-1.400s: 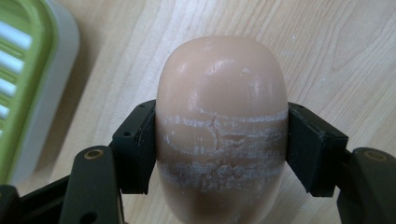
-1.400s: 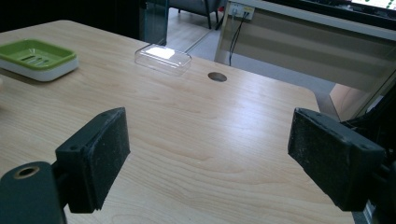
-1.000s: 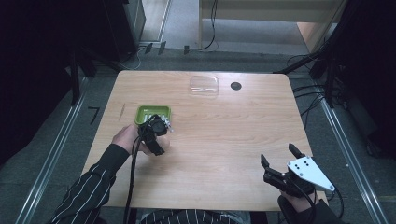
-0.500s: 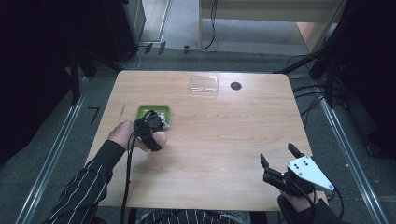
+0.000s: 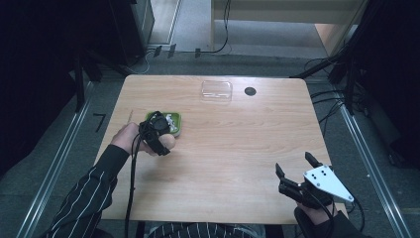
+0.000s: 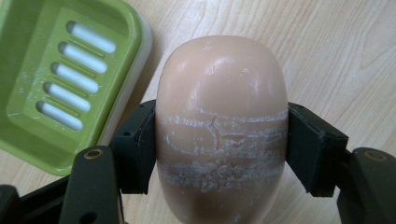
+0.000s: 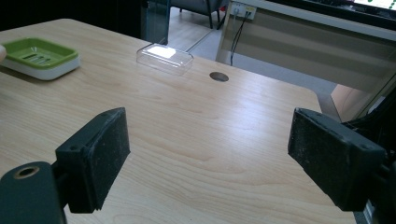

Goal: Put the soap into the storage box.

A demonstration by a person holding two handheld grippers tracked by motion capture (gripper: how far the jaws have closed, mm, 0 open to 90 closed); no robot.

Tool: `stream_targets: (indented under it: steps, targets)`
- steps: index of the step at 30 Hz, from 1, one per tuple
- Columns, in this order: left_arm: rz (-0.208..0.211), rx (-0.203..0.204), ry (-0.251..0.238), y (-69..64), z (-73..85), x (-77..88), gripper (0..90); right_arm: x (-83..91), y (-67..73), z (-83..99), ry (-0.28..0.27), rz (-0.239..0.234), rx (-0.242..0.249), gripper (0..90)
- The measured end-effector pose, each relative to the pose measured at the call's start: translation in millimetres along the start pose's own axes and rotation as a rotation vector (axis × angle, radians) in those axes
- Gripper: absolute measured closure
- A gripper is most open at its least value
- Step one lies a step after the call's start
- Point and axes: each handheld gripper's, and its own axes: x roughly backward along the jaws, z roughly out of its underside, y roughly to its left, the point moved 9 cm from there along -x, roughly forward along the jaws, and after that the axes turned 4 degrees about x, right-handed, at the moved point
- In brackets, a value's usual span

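Note:
A peach-coloured bar of soap (image 6: 220,126) is clamped between the two black jaws of my left gripper (image 6: 219,144), just above the wooden table. Its lower half carries white scuff lines. In the high view the soap (image 5: 168,141) pokes out beside my left gripper (image 5: 157,133), right in front of the green soap dish (image 5: 174,122). The dish (image 6: 56,88) lies empty, slotted floor showing, to the upper left in the left gripper view. My right gripper (image 5: 296,169) hovers open near the table's front right corner, nothing between its pads (image 7: 100,154); the dish (image 7: 37,56) sits far left.
A clear plastic lid or box (image 5: 216,90) lies at the back middle of the table, also seen as the clear box (image 7: 164,58). A round dark cable hole (image 5: 250,91) sits beside it. Metal rails and cables run along the floor on both sides.
My left gripper has drawn back from over the dish toward the left front, carrying the soap just clear of the dish's near edge. The right gripper has stayed put.

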Motion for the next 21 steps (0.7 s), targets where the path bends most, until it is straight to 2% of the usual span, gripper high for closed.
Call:
stream_targets:
  steps: [3, 6, 12, 17, 21]
  targets:
    - [-0.007, -0.004, -0.013, 7.1, -1.8, 3.5, 33.9, -0.2, -0.5, -0.2, -0.002, 0.001, 0.001, 13.4]
    - [-0.013, -0.014, -0.001, 11.6, -0.9, 1.5, 33.9, -0.3, -0.2, -0.2, -0.001, 0.0, 0.002, 13.4]
    - [-0.019, -0.022, 0.008, 17.1, -0.2, -0.8, 33.9, -0.4, -0.7, -0.4, -0.003, 0.002, 0.003, 13.4]
    - [-0.025, -0.025, -0.005, 21.0, -3.7, 3.2, 33.9, -0.3, -0.6, -0.2, -0.002, 0.0, 0.001, 13.4]
    - [-0.036, -0.05, -0.006, 24.9, -5.5, 5.4, 33.9, -0.2, -0.5, -0.2, -0.001, 0.001, -0.001, 13.4]
